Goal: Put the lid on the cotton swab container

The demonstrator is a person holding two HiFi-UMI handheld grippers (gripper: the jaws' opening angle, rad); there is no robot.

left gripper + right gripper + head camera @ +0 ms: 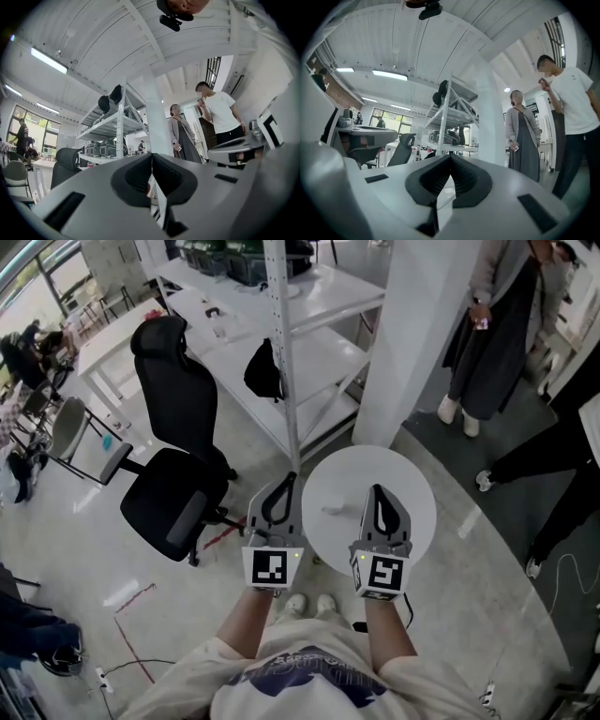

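A round white table [412, 484] stands in front of me in the head view. One small white thing [333, 509] lies on it; it is too small to tell whether it is the cotton swab container or its lid. My left gripper [292, 480] hangs at the table's left rim, shut and empty. My right gripper [377, 491] is over the table just right of the small white thing, also shut and empty. In the left gripper view the left gripper [151, 157] has its jaws pressed together, and so does the right gripper [450, 157] in the right gripper view. Both point up at the room, away from the table.
A black office chair [178, 456] stands to the left. A white shelving rack [281, 352] and a white pillar [412, 334] are behind the table. One person [497, 334] stands at the back right, and another person's legs [553, 465] are at the right.
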